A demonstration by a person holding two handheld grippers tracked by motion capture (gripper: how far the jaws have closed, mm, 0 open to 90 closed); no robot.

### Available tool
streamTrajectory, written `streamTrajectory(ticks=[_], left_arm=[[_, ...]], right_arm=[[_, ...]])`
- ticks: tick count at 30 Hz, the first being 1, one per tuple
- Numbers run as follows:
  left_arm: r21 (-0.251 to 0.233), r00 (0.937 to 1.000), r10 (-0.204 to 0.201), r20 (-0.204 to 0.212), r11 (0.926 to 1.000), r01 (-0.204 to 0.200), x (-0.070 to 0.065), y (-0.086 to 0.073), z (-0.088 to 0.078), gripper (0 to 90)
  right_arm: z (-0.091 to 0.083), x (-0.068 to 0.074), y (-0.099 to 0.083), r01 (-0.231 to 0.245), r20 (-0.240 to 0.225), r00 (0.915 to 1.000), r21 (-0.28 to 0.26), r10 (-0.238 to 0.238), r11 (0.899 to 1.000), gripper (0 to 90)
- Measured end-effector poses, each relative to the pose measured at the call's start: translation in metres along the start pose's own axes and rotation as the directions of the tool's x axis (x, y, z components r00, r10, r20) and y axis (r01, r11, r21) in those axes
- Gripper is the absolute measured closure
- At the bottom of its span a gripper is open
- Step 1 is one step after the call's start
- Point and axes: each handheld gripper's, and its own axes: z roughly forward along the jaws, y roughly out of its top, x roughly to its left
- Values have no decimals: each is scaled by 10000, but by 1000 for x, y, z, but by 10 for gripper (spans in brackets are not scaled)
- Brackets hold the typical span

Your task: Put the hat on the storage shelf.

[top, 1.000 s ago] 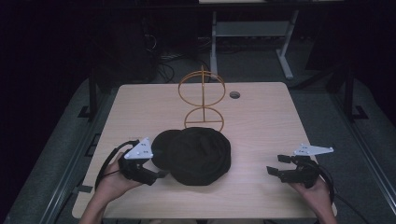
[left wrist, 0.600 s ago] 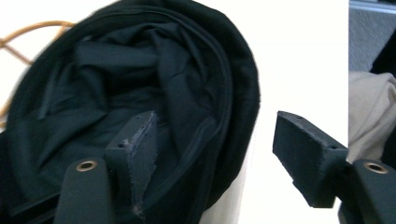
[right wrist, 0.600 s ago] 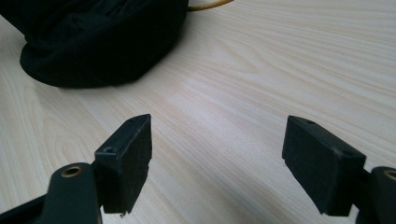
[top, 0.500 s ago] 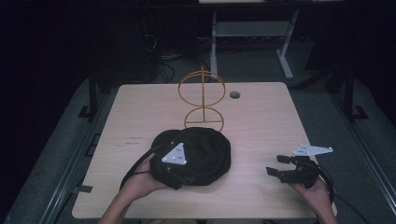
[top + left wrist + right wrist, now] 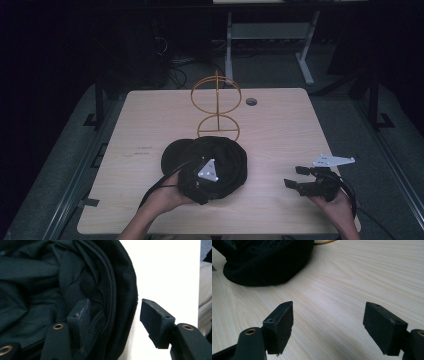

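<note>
While hat [image 5: 220, 160] hides one L-gripper [image 5: 112, 315] finger.

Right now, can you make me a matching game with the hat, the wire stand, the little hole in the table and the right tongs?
Things:
1. black hat
2. wire stand
3. hole in the table
4. right tongs

Descriptions:
a. orange, standing upright behind the hat
b. open with nothing between, over bare wood
c. small, round and dark, near the far edge
d. its rim sits between the left tongs

Pairs: 1-d, 2-a, 3-c, 4-b
</note>
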Motion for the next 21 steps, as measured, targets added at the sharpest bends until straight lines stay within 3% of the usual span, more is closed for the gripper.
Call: streamTrajectory(ticks=[5,10,12,15,18,21], left_arm=[[639,10000,96,-5,9979,-96,-3,6,12,448],[1464,9992,365,-170,9887,-337,-7,14,24,497],[1956,9986,480,-214,9797,-429,-9,17,29,517],[2867,9921,1169,-462,9529,-989,-14,24,39,532],[3235,9865,1560,-490,9370,-1321,-16,27,43,608],[3240,9843,1652,-618,9361,-1367,-14,30,42,713]], right_arm=[[0,1,0,6,-12,10000,26,-6,10000,238],[2,2,1,154,-40,9999,42,-154,9999,239],[2,3,1,166,-52,9998,57,-166,9998,239],[2,3,1,140,-56,9999,57,-139,9999,239],[2,3,0,148,-65,9999,76,-148,9999,239],[2,3,1,186,-83,9998,42,-186,9998,239]])
